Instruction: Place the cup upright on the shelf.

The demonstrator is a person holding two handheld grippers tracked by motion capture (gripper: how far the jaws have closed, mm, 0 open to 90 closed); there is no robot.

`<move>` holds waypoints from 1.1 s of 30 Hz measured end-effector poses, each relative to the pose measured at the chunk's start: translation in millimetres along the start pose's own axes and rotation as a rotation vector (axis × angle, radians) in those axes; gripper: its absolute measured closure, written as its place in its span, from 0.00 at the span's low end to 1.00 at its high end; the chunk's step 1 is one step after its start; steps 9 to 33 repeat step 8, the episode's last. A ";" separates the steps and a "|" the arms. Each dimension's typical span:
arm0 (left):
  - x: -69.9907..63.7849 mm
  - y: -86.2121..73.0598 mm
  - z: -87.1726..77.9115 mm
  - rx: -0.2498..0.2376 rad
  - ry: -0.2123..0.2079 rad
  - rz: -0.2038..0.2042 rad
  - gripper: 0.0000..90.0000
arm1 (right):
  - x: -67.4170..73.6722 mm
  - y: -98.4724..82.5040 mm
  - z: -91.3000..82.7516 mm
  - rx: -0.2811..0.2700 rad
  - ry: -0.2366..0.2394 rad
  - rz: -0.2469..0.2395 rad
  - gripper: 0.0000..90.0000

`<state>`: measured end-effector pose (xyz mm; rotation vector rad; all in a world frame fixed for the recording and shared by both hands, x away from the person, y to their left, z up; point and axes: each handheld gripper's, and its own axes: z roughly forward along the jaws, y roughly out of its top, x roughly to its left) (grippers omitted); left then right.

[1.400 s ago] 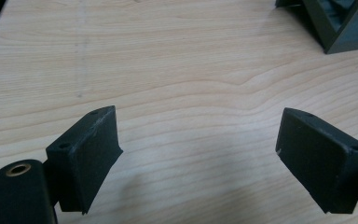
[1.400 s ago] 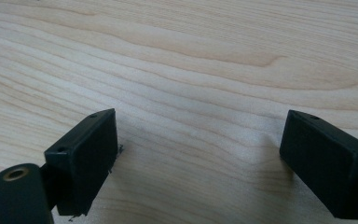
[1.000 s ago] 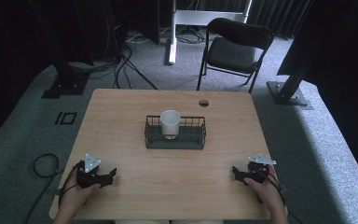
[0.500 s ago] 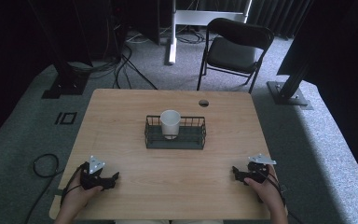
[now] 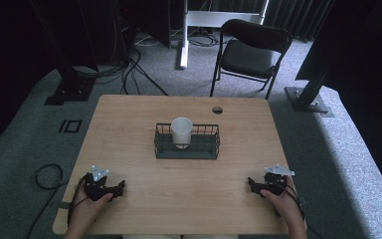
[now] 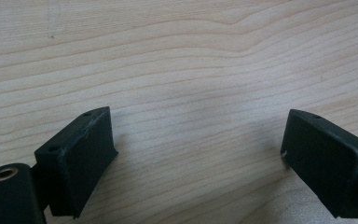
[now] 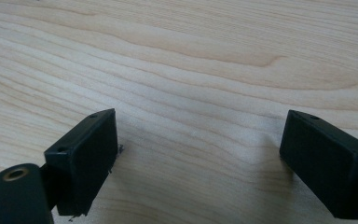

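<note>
While jaws gape, left gripper, right gripper rest low.

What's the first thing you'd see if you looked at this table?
A white cup standing upright inside a black wire basket at the middle of the wooden table. Next come the left gripper and the right gripper at the near corners, both open over bare wood.

High view: fixed overhead on the person's side, facing forward and down, whole table plus floor and chair beyond. Left gripper view and right gripper view: ride the tools, very close, angled down at the tabletop between spread jaws. Shared scene across all three: the wood surface.
</note>
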<state>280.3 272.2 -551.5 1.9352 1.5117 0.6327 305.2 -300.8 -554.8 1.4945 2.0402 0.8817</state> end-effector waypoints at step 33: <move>0.2 0.0 0.0 0.000 0.005 -0.006 0.11 | 0.0 0.0 0.0 0.000 0.000 0.000 0.12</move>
